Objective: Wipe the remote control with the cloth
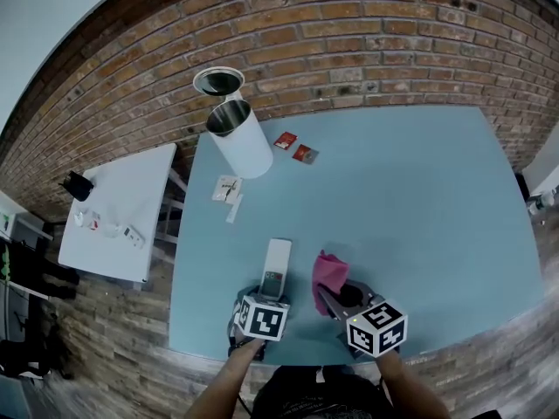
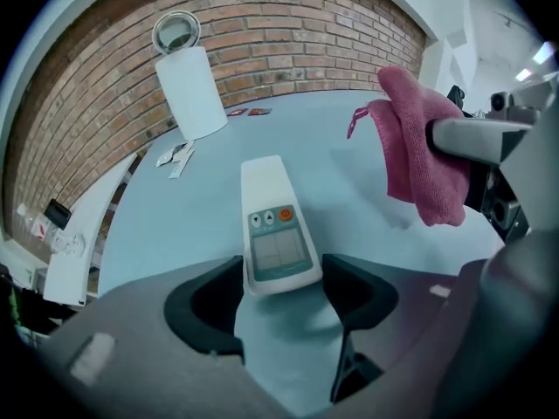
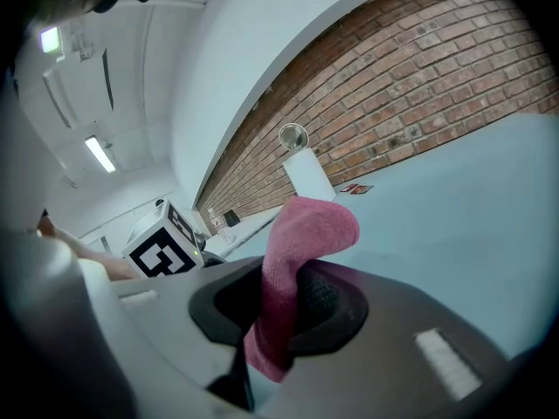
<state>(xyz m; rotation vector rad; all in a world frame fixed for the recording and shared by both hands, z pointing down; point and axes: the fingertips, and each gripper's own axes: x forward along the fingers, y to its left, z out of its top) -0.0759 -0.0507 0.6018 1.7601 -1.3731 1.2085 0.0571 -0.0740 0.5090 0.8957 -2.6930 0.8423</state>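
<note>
A white remote control point(image 1: 278, 264) lies lengthwise on the blue table point(image 1: 419, 199), buttons up, with an orange button near its display point(image 2: 275, 225). My left gripper point(image 1: 269, 293) points steeply down at its near end. The two pads stand against the remote's sides point(image 2: 281, 291), shut on it. To its right, my right gripper point(image 1: 336, 299) is shut on a folded pink cloth point(image 1: 327, 273). The cloth sticks up out of the jaws point(image 3: 288, 299) and flops over at its top point(image 3: 306, 234). In the left gripper view the cloth point(image 2: 419, 164) hangs just right of the remote, apart from it.
A white cylindrical bin point(image 1: 240, 138) stands at the table's far left, a round lid point(image 1: 218, 81) behind it. Two red packets point(image 1: 294, 147) and paper slips point(image 1: 229, 190) lie near it. A white side table point(image 1: 122, 212) with small items stands left of the blue one.
</note>
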